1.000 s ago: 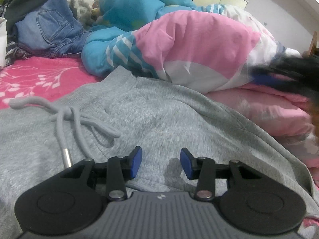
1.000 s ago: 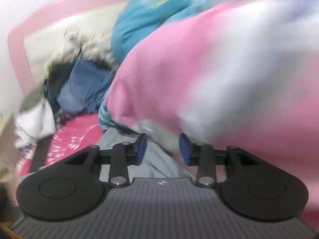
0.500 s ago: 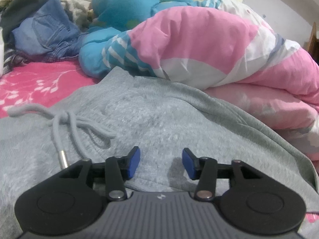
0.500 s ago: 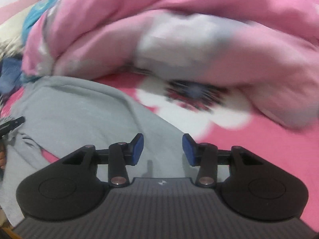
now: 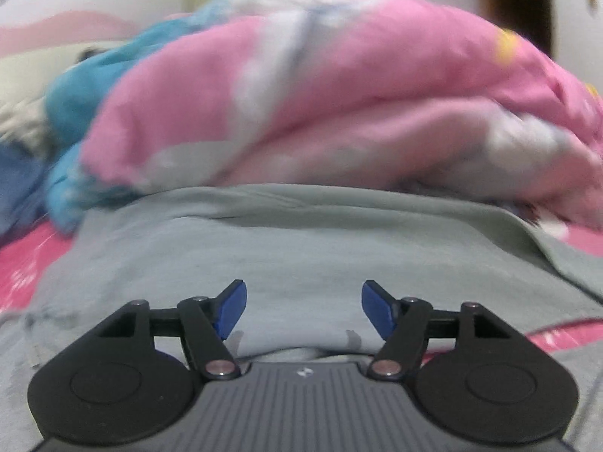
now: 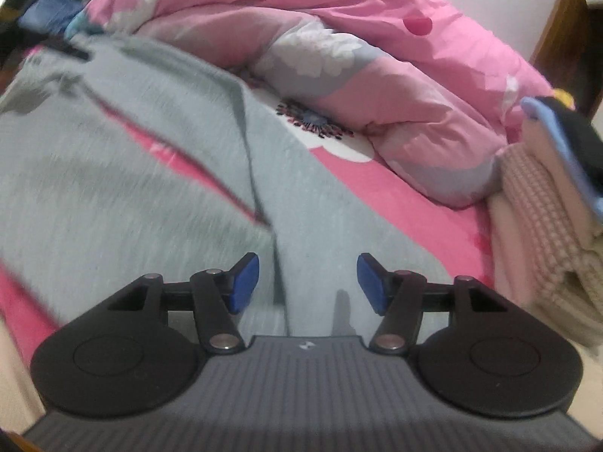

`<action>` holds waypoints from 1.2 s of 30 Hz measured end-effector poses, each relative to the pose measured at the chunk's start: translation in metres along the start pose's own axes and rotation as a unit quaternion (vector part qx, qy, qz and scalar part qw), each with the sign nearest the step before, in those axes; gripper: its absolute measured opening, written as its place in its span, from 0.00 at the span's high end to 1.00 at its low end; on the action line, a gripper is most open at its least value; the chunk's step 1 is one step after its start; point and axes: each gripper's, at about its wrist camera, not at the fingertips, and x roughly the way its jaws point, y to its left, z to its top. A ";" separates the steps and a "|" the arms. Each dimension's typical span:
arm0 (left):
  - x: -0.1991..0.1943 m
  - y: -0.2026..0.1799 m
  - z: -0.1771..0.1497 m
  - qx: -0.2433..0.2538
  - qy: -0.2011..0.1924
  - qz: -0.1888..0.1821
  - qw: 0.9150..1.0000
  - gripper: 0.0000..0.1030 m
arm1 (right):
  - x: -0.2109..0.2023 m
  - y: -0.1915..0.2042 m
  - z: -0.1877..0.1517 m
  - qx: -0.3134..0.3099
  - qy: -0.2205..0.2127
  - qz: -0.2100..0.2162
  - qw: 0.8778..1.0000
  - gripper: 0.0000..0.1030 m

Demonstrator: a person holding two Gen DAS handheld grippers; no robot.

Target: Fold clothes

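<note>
A grey pair of sweatpants lies spread on the pink bed sheet. It also shows in the right wrist view, with its two legs running toward me and a strip of sheet between them. My left gripper is open and empty just above the grey fabric. My right gripper is open and empty over the leg nearest the sheet's bare part. The left wrist view is blurred.
A bunched pink quilt lies behind the sweatpants, also in the right wrist view. A blue garment sits at the left. A stack of folded clothes stands at the right. Other clothes are piled far left.
Both grippers have opened wider. The left view has swung right, off the drawstring and toward the quilt. The right gripper has moved along the sweatpants toward the legs; the folded stack has come into view.
</note>
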 end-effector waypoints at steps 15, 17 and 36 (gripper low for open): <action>0.029 -0.087 -0.018 0.081 -0.001 0.044 0.996 0.33 | -0.011 -0.038 -0.031 0.020 -0.040 -0.105 0.993 0.96; 0.031 -0.090 -0.017 0.080 0.000 0.049 0.996 0.33 | -0.011 -0.049 -0.027 0.027 -0.054 -0.116 0.991 0.96; 0.066 -0.086 -0.009 0.037 0.022 0.082 0.996 0.34 | 0.173 -0.177 0.056 -0.014 0.012 -0.225 0.974 0.94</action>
